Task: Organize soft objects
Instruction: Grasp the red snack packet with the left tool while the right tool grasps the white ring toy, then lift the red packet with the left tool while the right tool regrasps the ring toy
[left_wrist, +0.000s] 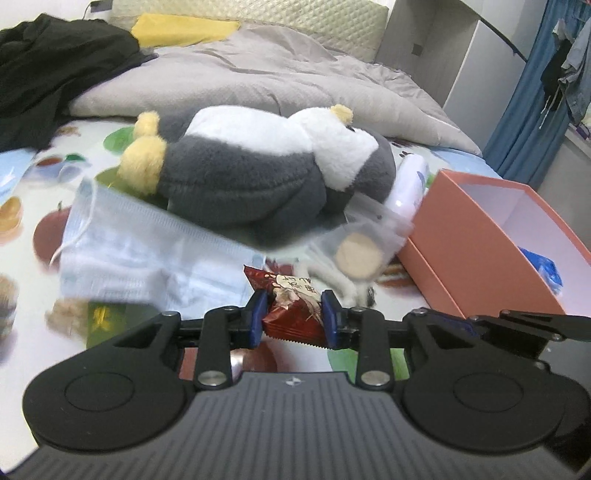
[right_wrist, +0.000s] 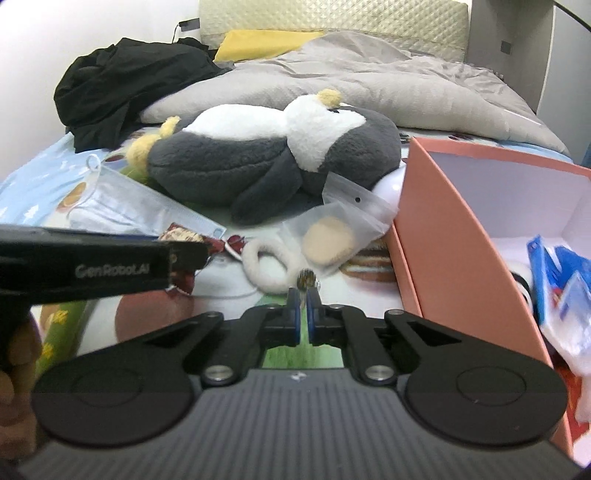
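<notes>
Red snack packet (left_wrist: 293, 308) is clamped in the left tongs (left_wrist: 292, 318) just above the bed (left_wrist: 22, 184), right tongs (right_wrist: 303, 312) pinched shut and empty, so carry it level over the pink box (left_wrist: 476, 236) rim before releasing.

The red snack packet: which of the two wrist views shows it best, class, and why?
The left wrist view. There the red snack packet sits centred between the left gripper fingers, print and serrated edge visible. In the right wrist view, the left gripper's body hides most of it; only crumpled ends show.
</notes>
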